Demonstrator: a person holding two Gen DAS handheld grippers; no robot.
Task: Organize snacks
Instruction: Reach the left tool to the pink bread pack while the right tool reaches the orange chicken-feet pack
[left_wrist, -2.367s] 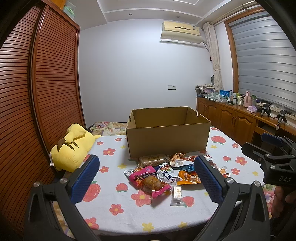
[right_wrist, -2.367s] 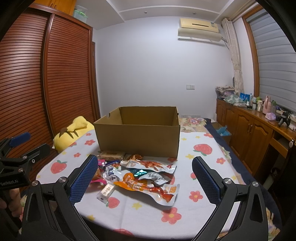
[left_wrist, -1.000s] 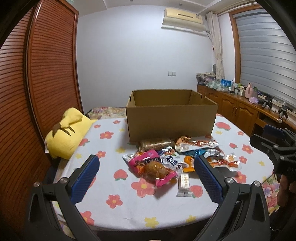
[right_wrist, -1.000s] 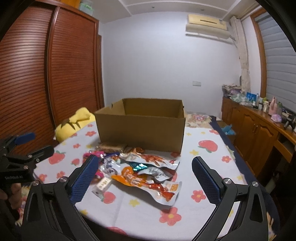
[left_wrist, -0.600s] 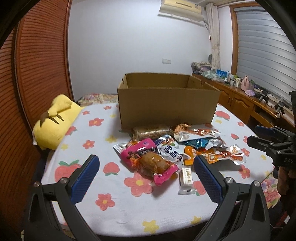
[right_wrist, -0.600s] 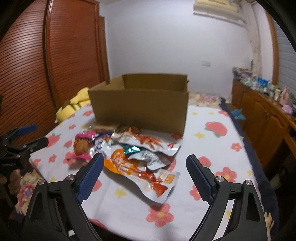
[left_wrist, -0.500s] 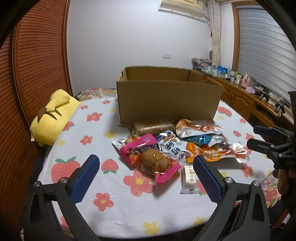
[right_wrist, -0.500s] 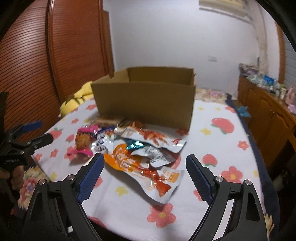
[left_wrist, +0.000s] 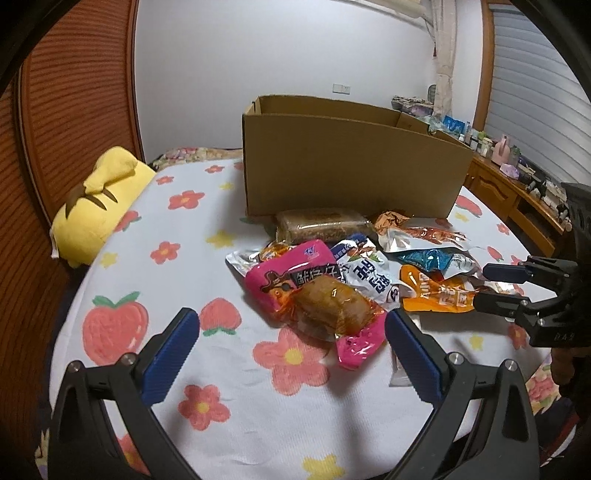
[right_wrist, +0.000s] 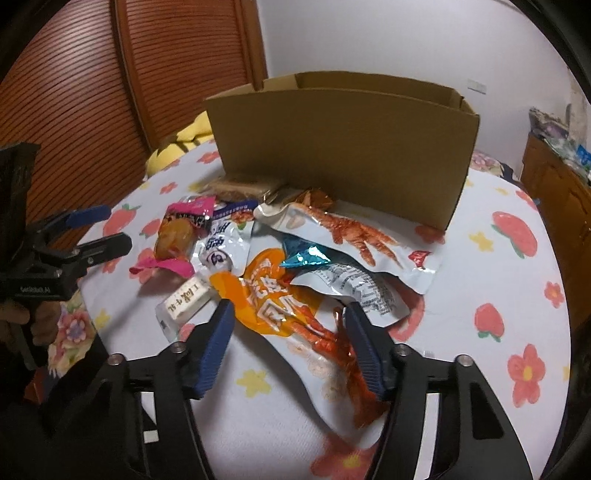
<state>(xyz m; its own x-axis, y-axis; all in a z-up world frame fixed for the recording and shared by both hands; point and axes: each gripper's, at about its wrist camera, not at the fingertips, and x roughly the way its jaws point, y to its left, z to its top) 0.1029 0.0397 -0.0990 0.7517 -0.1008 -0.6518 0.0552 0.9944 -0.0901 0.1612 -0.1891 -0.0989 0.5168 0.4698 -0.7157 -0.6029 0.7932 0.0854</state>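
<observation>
Your right hand-held gripper (right_wrist: 290, 330) sits low over the near end of the snack pile. Its jaws have just been closing and now stand about half open, with the orange packet (right_wrist: 275, 295) lying between the blue pads (right_wrist: 218, 341). I cannot tell whether the pads touch it yet, so I record no grip.

The orange packet's long axis runs diagonally in the right wrist view – the orange end points up-left toward the cardboard box (right_wrist: 343, 147), and the clear end with the red contents points down-right toward you. The clear end lies flat on the flowered surface (right_wrist: 498, 295).

Your left hand-held gripper (left_wrist: 291, 332) is wide open and holds nothing. The pink packet (left_wrist: 314, 291) lies just ahead of its fingertips, long axis slanting from upper left to lower right. The small white bar (right_wrist: 183, 301) lies beside the orange packet's left edge. The white packet with the red claw print (right_wrist: 354, 236) lies between the pile and the box, and the teal foil packet (right_wrist: 304, 254) sits on top of the pile's middle. The brown cake bar (left_wrist: 321, 223) lies just beside the box's front wall.

Compared with a second ago – both views are closer to the pile and tilted further down, and the snacks lie as they did.
</observation>
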